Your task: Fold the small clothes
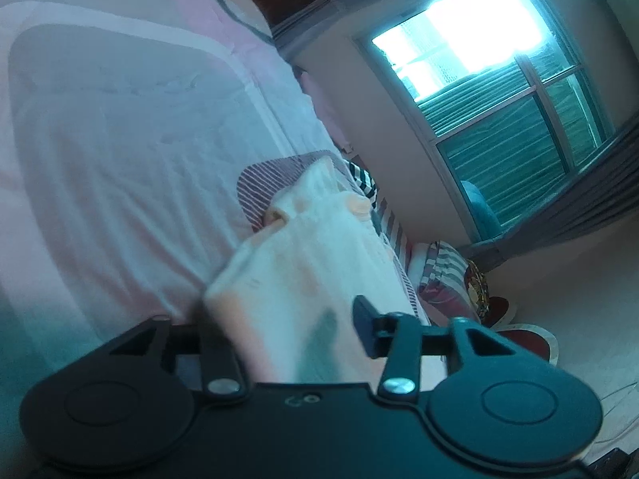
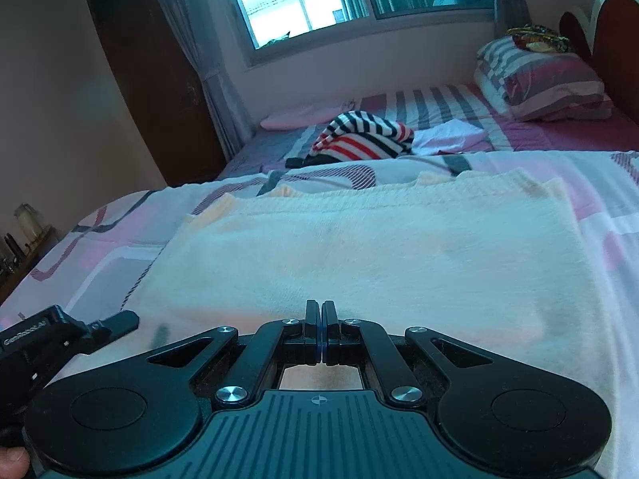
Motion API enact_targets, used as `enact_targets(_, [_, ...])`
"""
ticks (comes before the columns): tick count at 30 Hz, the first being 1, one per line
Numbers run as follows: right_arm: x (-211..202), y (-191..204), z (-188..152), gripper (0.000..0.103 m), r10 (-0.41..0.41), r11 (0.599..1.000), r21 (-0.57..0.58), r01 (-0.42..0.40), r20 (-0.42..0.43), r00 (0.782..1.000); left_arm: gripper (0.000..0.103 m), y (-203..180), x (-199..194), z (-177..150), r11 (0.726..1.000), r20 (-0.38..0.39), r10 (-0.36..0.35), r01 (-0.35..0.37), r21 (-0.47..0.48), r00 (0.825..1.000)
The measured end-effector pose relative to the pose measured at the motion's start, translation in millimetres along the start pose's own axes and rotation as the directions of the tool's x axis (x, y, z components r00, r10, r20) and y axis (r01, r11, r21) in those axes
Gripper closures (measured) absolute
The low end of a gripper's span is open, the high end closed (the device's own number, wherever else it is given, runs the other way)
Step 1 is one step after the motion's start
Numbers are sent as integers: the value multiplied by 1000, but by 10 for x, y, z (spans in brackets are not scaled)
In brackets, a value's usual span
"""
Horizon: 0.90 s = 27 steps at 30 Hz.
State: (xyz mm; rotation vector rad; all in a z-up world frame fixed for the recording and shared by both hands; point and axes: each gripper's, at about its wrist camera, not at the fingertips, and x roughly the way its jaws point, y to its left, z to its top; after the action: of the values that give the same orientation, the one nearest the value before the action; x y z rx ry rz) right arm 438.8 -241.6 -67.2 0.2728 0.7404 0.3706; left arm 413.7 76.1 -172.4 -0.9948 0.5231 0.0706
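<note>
The left hand-held gripper (image 2: 120,321) body reads, blurred, "GenRobot.AI".

Your right black two-finger gripper (image 2: 322,329): jaws fully closed, pads pressed flat together w/ nothing showing between them, pointing fwd and angled down. Your left black two-finger gripper (image 1: 291,331) sits just left of it, rolled to one side, jaws partly apart; only its right finger (image 1: 365,325) shows clearly. Fingertip (image 2: 12,461) of your hand shows behind the right gripper's left side.
</note>
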Motion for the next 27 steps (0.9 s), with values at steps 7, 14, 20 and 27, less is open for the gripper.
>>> enact_targets(7, [186,-39,-76,103,-22,1000,0,22,-52,998,97,137,12,94,999,-33,-40,39,-28,999])
enact_targets(14, [187,-77,-94,103,-17,999,30,19,-52,999,97,31,30,183,999,-55,-12,14,45,998])
enact_targets(20, [171,-160,-49,103,16,996,88,-11,-55,998,97,-920,-46,59,892,-71,-1,33,451,997])
enact_targets(27, [-499,-965,37,103,-8,931,364,-37,122,992,97,-1886,71,-694,623,-197,-5,157,766,980])
